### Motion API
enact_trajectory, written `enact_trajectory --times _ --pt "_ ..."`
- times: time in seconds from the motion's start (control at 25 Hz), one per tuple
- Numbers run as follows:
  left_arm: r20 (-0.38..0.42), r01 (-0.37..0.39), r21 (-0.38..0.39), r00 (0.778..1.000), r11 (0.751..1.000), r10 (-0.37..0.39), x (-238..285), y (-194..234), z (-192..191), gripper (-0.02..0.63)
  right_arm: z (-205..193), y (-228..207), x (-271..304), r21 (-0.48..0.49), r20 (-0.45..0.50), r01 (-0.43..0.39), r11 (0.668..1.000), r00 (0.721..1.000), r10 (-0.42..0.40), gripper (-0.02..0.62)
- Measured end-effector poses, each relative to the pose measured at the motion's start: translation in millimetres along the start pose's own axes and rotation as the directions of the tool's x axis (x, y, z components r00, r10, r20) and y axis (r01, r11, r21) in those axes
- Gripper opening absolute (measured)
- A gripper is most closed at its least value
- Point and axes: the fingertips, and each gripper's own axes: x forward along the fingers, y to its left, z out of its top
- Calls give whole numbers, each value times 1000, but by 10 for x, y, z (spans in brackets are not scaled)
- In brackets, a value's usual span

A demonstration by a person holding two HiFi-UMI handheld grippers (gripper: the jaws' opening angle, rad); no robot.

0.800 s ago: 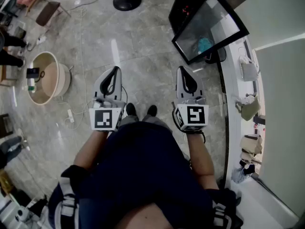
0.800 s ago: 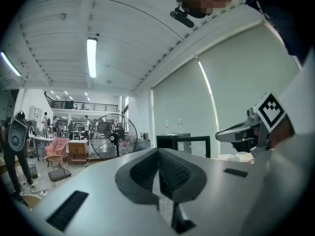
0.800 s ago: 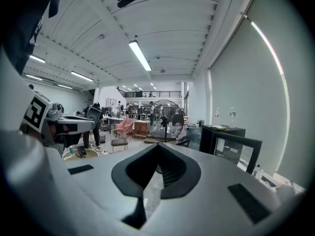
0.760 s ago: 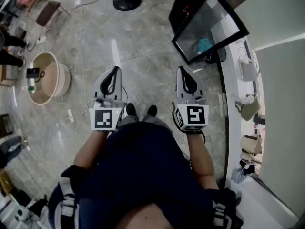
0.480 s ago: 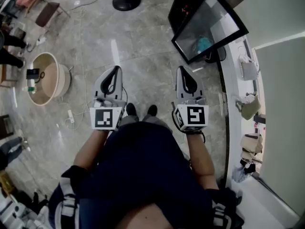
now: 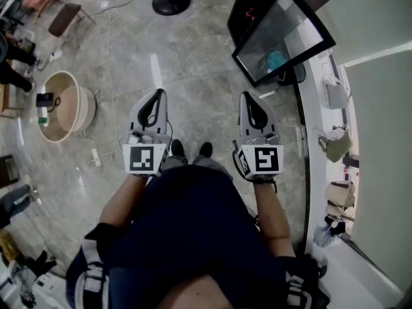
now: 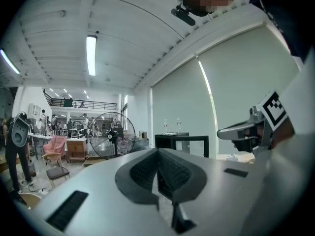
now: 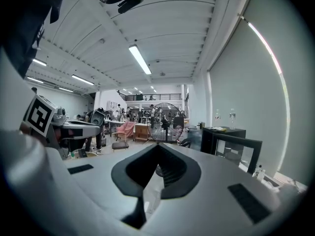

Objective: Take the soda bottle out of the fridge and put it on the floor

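Above grey floor (image 6: 193, 63), person holds left gripper (image 6: 157, 95) and right gripper (image 6: 249, 96) level, both jaws clenched on nothing. Glass-door fridge (image 6: 283, 37) ahead-right, well apart. Soda bottle not identifiable, presumably inside. Task seemingly unstarted.

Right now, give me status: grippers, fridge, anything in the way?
Shut and empty: left gripper, right gripper, both level. Ahead right, fridge not reached; soda bottle not made out. Nothing visibly in the way.

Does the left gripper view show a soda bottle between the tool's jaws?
No, the left tool has its jaws closed tip to tip with nothing between them.
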Motion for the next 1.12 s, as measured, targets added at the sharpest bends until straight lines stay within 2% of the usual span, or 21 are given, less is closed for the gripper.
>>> enact_trajectory --times 0.48,0.64,0.84,1.12 --pt "4 -16 18 1000 1000 16 68 20 43 34 -27 -21 -11 -1 -1 -44 999 999 44 18" --pt "-2 0 12 1000 1000 0 166 -38 45 148 -50 -105 -16 2 -2 -51 999 999 51 18" --pt "3 19 10 1000 1000 -19 303 -120 75 237 -82 -222 -12 1 -4 -64 998 998 64 18" --pt "1 29 -3 1000 1000 -29 499 -254 92 282 -135 -469 -26 8 -9 -90 996 996 90 18"
